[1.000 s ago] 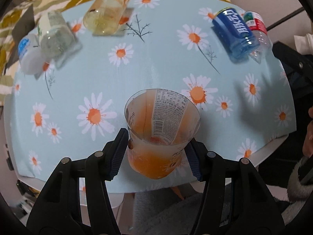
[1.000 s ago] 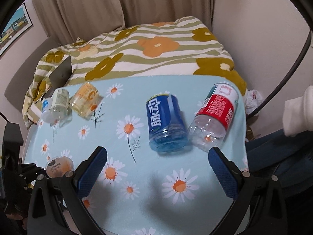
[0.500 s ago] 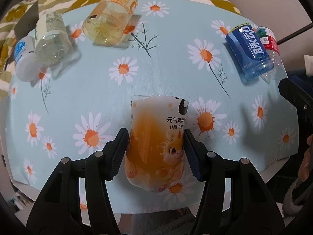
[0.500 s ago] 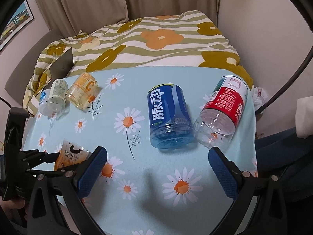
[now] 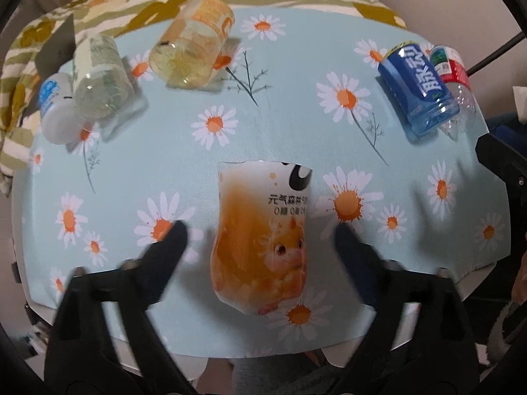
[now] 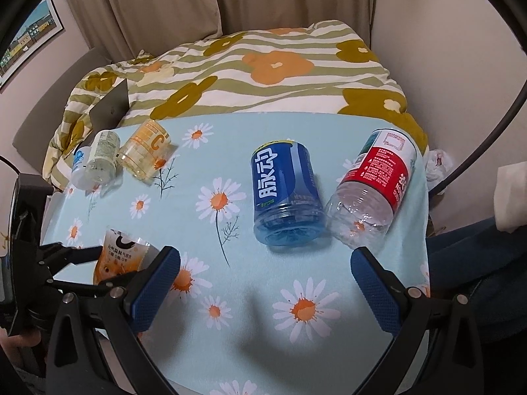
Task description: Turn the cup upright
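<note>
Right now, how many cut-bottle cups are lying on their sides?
5: white-blue cup, clear green-label cup and orange cup at the far left; blue cup and red-label cup at the far right.

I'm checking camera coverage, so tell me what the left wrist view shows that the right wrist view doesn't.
Only the left wrist view shows the hamster picture on the orange cup and the open left gripper from behind.

Only the right wrist view shows the curtains, a framed picture and the open right gripper.

Both show the orange cup standing on the daisy tablecloth, plus the blue bottle and red-label bottle lying on their sides.
</note>
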Motion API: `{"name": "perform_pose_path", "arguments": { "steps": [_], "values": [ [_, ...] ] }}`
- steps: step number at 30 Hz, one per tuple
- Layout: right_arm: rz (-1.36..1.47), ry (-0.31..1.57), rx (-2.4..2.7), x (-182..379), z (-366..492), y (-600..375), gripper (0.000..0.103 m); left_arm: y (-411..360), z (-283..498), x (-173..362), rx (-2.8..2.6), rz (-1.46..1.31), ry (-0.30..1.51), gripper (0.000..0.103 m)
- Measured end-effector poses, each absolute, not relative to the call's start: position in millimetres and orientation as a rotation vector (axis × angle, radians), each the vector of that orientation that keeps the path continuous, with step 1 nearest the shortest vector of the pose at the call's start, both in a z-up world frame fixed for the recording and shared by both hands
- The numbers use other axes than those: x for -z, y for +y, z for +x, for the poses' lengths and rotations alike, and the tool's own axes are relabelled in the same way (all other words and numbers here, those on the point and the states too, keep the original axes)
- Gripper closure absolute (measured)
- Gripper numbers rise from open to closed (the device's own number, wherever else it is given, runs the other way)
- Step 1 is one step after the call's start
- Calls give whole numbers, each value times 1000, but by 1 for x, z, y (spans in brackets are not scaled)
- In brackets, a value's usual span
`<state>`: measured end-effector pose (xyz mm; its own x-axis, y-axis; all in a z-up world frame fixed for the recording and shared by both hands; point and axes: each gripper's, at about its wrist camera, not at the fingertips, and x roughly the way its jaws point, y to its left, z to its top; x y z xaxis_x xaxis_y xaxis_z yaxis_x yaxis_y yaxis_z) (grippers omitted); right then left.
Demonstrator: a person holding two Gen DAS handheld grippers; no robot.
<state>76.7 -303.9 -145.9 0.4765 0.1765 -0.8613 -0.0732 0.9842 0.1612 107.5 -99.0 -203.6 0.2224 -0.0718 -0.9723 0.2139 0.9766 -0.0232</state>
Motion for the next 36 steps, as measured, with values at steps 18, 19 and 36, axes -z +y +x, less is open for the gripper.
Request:
{"name": "perform_pose_path", "arguments": {
  "steps": [18, 19, 36],
  "values": [
    [204, 1151, -249, 114, 84, -270, 0, -27, 88, 148, 143, 89, 1223, 0],
    [215, 1177, -256, 114, 86, -263, 0, -21, 86, 148, 147, 86, 1222, 0],
    [437, 1644, -239, 198, 143, -178, 23, 97, 90, 190, 197, 42, 1230, 0]
  ]
}}
